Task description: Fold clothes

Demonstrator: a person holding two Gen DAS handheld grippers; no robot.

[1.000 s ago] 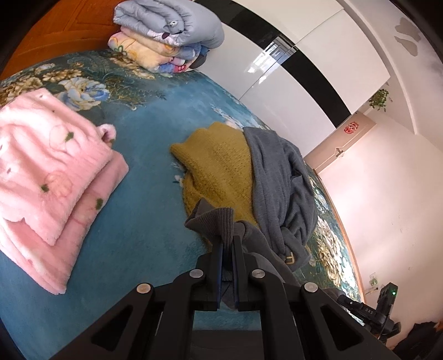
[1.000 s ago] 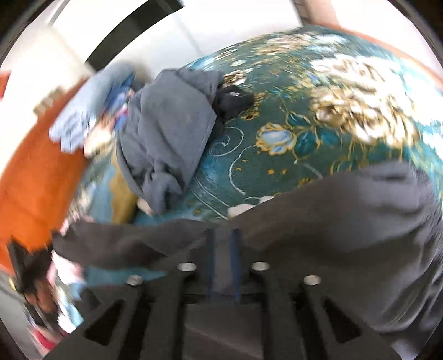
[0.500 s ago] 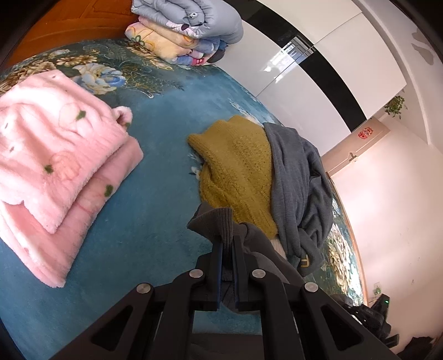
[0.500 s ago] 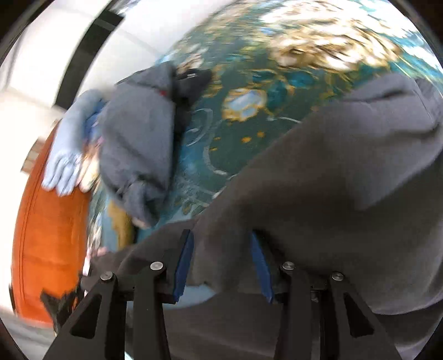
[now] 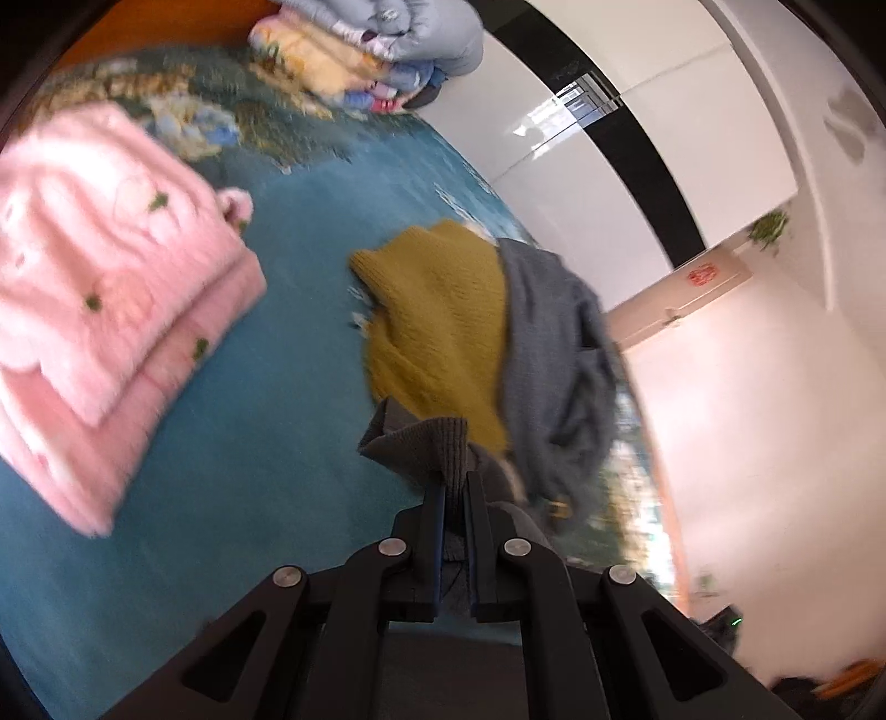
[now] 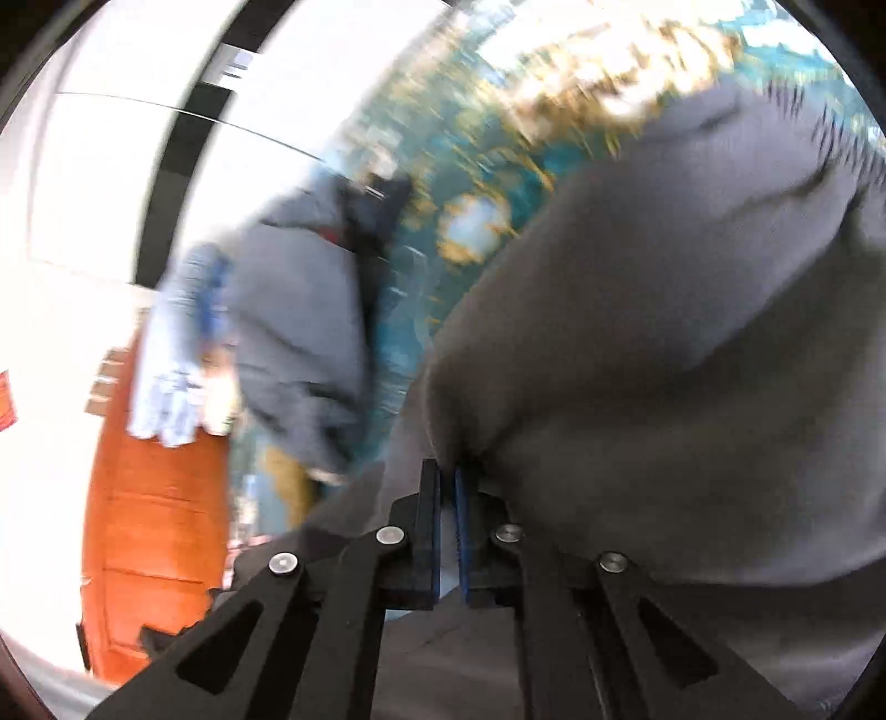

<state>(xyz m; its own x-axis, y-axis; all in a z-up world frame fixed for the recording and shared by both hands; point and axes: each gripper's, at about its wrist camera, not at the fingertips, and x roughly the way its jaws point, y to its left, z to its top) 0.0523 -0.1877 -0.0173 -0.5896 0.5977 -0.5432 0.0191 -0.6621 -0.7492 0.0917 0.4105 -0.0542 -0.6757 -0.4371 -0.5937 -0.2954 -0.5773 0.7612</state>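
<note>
My left gripper [image 5: 455, 481] is shut on the ribbed cuff of a dark grey garment [image 5: 426, 443], held above the teal floral bedspread [image 5: 277, 399]. My right gripper [image 6: 447, 471] is shut on a fold of the same dark grey garment [image 6: 664, 343], which fills the right half of the right wrist view and drapes over the bed. Both views are motion-blurred.
A mustard knit sweater [image 5: 437, 315] and a blue-grey garment [image 5: 559, 354] lie heaped ahead. Folded pink fleece clothes [image 5: 105, 299] sit at left. Stacked quilts [image 5: 382, 50] lie at the far end. White wardrobe doors [image 5: 609, 138] and an orange wooden headboard [image 6: 149, 526] border the bed.
The right gripper opened half a second ago and is now shut again on the grey garment, closer to it. The left gripper has kept its hold and shifted slightly over the bed.
</note>
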